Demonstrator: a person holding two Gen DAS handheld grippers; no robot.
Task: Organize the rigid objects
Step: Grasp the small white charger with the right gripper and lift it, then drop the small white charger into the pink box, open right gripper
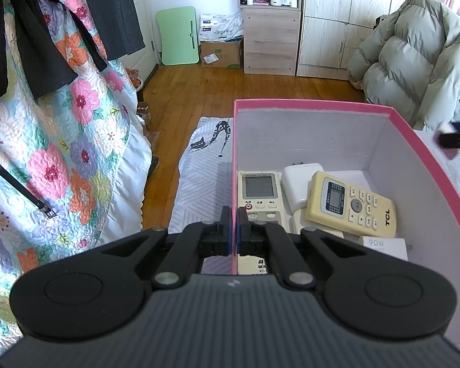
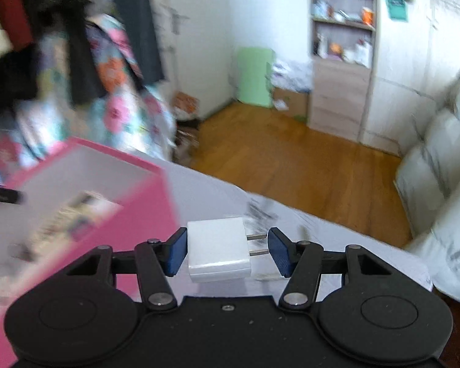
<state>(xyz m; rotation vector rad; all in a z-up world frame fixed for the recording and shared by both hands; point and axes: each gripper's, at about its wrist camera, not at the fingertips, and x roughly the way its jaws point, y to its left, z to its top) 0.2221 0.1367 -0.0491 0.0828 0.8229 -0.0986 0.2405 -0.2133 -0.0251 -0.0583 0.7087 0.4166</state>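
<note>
Charger sits between the right gripper's half-open fingers, left pad touching its body, prongs pointing at the right pad; box lies to their left. Left gripper is shut on the box wall.

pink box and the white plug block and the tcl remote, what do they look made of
Pink box: probably cardboard, matte; thin straight walls, pink outside, plain white inside.
White plug block: looks like glossy moulded plastic with rounded edges and highlights; its two prongs appear to be bare metal.
TCL remote: hard plastic, cream or yellowed, smooth; the buttons may be rubber, hard to tell.
</note>
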